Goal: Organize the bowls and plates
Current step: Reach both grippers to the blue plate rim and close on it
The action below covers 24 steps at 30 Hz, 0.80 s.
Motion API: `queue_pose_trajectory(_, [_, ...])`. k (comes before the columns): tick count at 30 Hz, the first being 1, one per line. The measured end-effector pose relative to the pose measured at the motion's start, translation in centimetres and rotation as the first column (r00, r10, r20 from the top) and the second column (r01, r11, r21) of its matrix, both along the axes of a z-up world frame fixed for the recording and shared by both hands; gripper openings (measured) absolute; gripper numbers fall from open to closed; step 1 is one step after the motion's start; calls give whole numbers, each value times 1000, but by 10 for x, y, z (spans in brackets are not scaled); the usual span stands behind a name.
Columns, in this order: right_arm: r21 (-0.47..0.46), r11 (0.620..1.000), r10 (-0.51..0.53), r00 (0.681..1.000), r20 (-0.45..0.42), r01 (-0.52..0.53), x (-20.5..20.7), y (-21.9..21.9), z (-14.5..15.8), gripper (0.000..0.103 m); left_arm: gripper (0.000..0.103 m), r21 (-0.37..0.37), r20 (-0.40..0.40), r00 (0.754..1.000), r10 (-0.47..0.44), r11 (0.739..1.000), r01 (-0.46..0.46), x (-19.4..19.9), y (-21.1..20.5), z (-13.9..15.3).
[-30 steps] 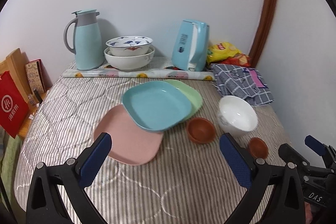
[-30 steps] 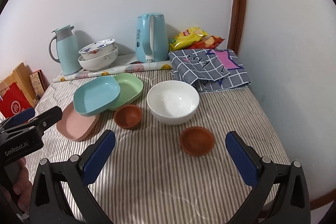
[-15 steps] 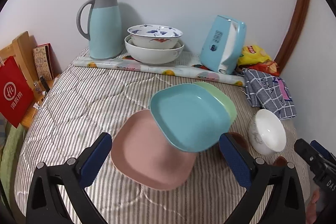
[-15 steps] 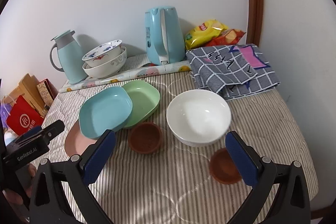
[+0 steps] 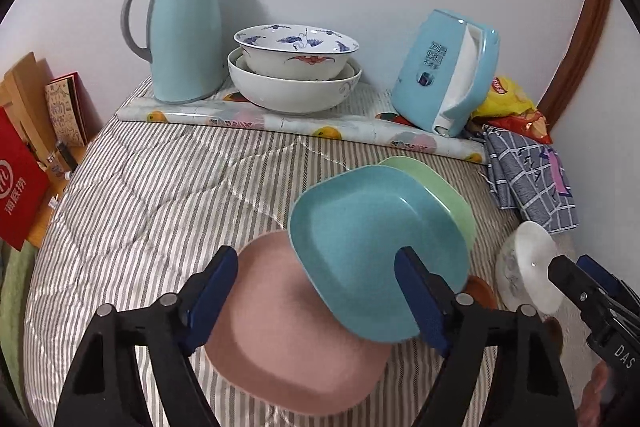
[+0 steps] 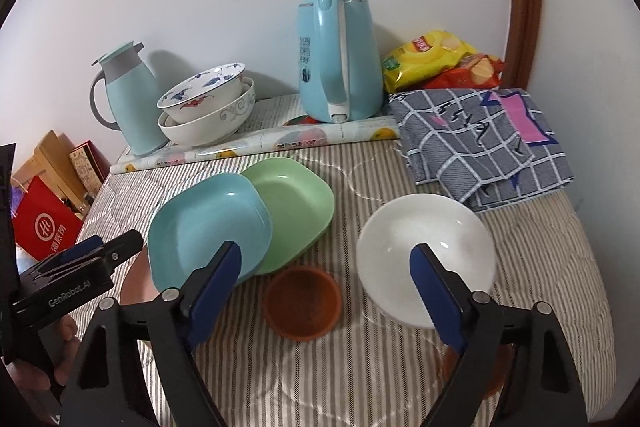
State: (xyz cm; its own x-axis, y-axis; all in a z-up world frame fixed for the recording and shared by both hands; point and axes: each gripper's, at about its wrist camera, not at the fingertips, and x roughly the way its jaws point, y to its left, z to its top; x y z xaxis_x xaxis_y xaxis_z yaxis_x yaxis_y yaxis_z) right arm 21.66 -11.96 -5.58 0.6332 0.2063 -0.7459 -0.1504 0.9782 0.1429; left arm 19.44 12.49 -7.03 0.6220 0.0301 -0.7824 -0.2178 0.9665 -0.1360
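Three square plates overlap on the striped cloth: a pink plate point(image 5: 288, 339) at the bottom, a blue plate point(image 5: 376, 247) tilted on it, and a green plate point(image 5: 440, 187) behind. My left gripper point(image 5: 316, 267) hovers just above the pink and blue plates. Its jaws are closing, and its pads touch neither plate. My right gripper point(image 6: 325, 259) hangs over a small brown bowl point(image 6: 302, 301), with the white bowl point(image 6: 424, 247) at its right finger. Its jaws are also closing, and they press on nothing. A second brown bowl point(image 6: 452, 359) is mostly hidden behind that finger.
Along the back wall stand a pale blue thermos jug point(image 5: 184, 27), two stacked patterned bowls point(image 5: 294, 75) and a blue kettle point(image 5: 448, 67). A checked cloth point(image 6: 480, 143) and snack bags point(image 6: 436, 59) lie at the back right. Red boxes point(image 5: 20, 179) sit beyond the left edge.
Both grippers have moved forward and down toward the dishes, so the plates and bowls now sit closer and lower in view. The fingers of both grippers stand narrower than before.
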Motion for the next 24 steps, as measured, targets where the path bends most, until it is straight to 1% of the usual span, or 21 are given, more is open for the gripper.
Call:
queue_pose_trajectory(1, [0,1000,2,1000,-7,-2,3,2,-2,80,74,0,-4,1000,-2,1000,2,3,0,-2])
queue_pose_trajectory(2, [1,1000,8,1000,-20,-8,7,5,-5,79,73,1,-6,1000,-4,1000,4,7,1,-4])
queue_pose_trajectory(5, [-5,1000,13,999,-40,-13,15,13,-12,78,66,8,-19,1000,-12,1000,12,18,2,-10])
queue_pose_trajectory(7, [-15,1000,27,998,-50,-27,20,19,-16,71,64,4,-25,999,-20,1000,20,25,3,-14])
queue_pose_trajectory(8, [-20,999,30,998,-55,-31,22,21,-18,69,63,7,-28,999,-24,1000,24,28,4,-16])
queue_pose_trajectory(10, [-41,998,39,997,-64,-42,29,29,-23,65,57,18,-31,999,-31,999,31,34,5,-19])
queue_pose_trajectory(11, [-44,998,44,997,-69,-47,31,32,-25,64,56,22,-32,999,-36,999,37,38,5,-21])
queue_pose_trajectory(12, [-44,998,49,996,-77,-52,34,35,-28,61,56,23,-33,999,-41,999,42,42,6,-23])
queue_pose_trajectory(14, [-37,998,55,994,-95,-59,39,39,-34,58,51,23,-31,999,-42,999,42,47,7,-25])
queue_pose_trajectory(16, [-34,997,65,992,-106,-69,42,43,-37,52,51,7,-31,998,-48,999,48,53,10,-28])
queue_pose_trajectory(24, [-60,994,85,987,-134,-94,53,58,-48,50,50,-13,-43,997,-61,998,60,70,15,-39])
